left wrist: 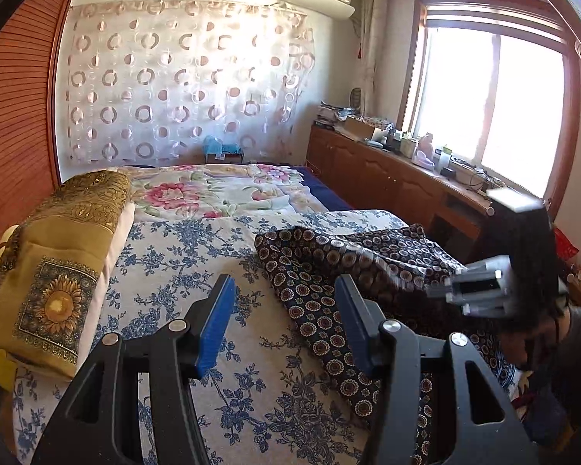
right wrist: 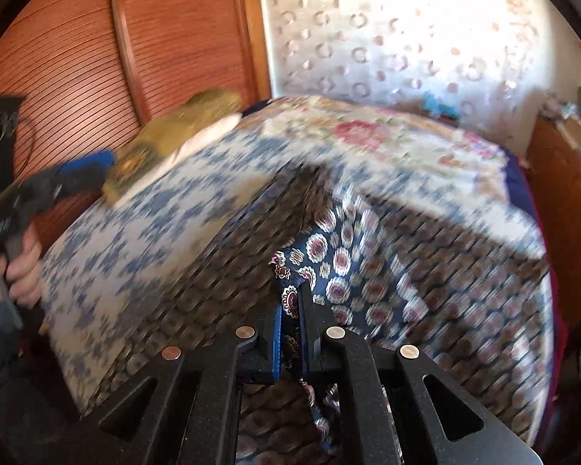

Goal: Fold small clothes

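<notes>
My left gripper [left wrist: 282, 321] hangs above the bed with its blue-padded fingers spread wide and nothing between them. Below it lies the blue-flowered bedspread [left wrist: 182, 255], and just to its right the dark patterned garment [left wrist: 329, 267] is draped across the near right part of the bed, rumpled and partly lifted toward the right.

My right gripper [right wrist: 292, 317] is clamped tight on an edge of that garment [right wrist: 337, 271]; a strip of the cloth runs up between the two pads and hangs down below them. The rest of the cloth spreads out beyond the fingers over the bedspread [right wrist: 135, 201], though this view is heavily blurred.

On the far left of the bed sits a mustard pillow with a sunflower print [left wrist: 58, 263]. Farther back lies a pink-flowered sheet [left wrist: 213, 190]. A wooden cabinet [left wrist: 375, 170] runs along the right wall under the window [left wrist: 492, 97].
</notes>
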Available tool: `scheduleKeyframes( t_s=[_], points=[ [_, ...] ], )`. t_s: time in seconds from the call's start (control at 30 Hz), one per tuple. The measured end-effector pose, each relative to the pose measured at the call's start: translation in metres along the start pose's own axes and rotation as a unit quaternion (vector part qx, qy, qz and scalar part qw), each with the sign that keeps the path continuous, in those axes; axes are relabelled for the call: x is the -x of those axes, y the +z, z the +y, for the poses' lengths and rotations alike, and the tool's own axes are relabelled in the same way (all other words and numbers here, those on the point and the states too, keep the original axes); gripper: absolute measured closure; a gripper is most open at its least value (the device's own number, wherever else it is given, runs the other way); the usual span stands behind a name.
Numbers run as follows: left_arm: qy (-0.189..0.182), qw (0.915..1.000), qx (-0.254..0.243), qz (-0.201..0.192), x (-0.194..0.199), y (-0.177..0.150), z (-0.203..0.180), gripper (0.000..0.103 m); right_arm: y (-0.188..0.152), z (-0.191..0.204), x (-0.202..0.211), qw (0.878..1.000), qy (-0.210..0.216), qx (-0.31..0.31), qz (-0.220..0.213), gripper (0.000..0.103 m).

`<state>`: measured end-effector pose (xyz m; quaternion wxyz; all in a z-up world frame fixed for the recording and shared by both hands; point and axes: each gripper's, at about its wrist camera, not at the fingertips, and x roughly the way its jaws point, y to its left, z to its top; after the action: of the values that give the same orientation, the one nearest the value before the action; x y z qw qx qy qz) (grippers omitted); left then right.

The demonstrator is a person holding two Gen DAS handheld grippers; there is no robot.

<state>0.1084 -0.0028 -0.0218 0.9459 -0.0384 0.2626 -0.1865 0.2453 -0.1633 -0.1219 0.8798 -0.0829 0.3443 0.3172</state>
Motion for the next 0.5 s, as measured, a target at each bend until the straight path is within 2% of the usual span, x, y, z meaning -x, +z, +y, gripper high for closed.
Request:
scheduleKeyframes(
  t_s=[0.17,0.3,0.43,0.5],
  points=[
    [-0.003,0.9999,0.001,0.01,-0.005,-0.004,0.0,0.048,-0.027,-0.002,-0.001,1.0,0.005,-0.007,0.017,0.095],
    [-0.006,0.9999,0.001,0.014,-0.007,-0.006,-0.003,0.048,-0.036,-0.004,0.021,1.0,-0.011,-0.01,0.007,0.081],
    [-0.009,0.9998,-0.005,0.018,-0.009,-0.009,-0.008,0.048,-0.033,-0.001,0.057,0.999,-0.031,-0.022,-0.029,0.056],
    [-0.01,0.9997,-0.007,0.019,-0.01,-0.009,-0.009,0.048,-0.031,-0.005,0.067,0.997,-0.044,-0.034,-0.047,0.056]
  ],
)
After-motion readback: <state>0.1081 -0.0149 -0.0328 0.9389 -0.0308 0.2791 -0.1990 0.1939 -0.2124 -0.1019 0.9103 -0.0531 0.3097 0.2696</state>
